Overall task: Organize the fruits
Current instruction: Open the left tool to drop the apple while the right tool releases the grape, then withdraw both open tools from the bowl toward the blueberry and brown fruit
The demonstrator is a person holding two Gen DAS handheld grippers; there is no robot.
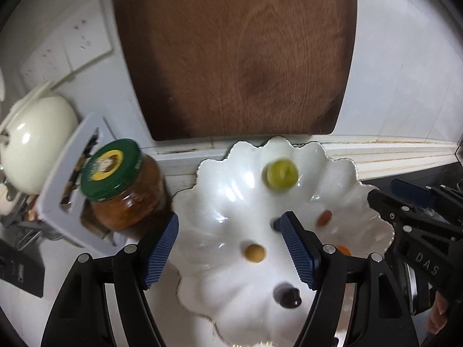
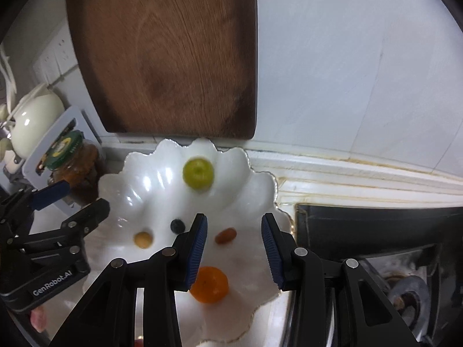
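Your left gripper point(image 1: 230, 248) is spread wide, holding nothing, over the white scalloped dish point(image 1: 220, 190), a small tan fruit point(image 1: 254, 253) between its fingers. Your right gripper point(image 2: 234, 248) is also wide and empty, above the orange fruit point(image 2: 209, 284). An oblong reddish fruit point(image 2: 225, 235) lies slightly tilted between its blue pads. The round green fruit point(image 2: 198, 172) sits near the dish's far rim. The jar point(image 1: 124, 182) stands just left of the dish, below the wooden board point(image 1: 240, 55).

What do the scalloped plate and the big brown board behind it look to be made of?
Plate: likely glazed white ceramic; it is glossy with bright highlights and a thin gilt-looking rim. Board: wood, matte, with visible grain and darker edges; possibly a veneer.
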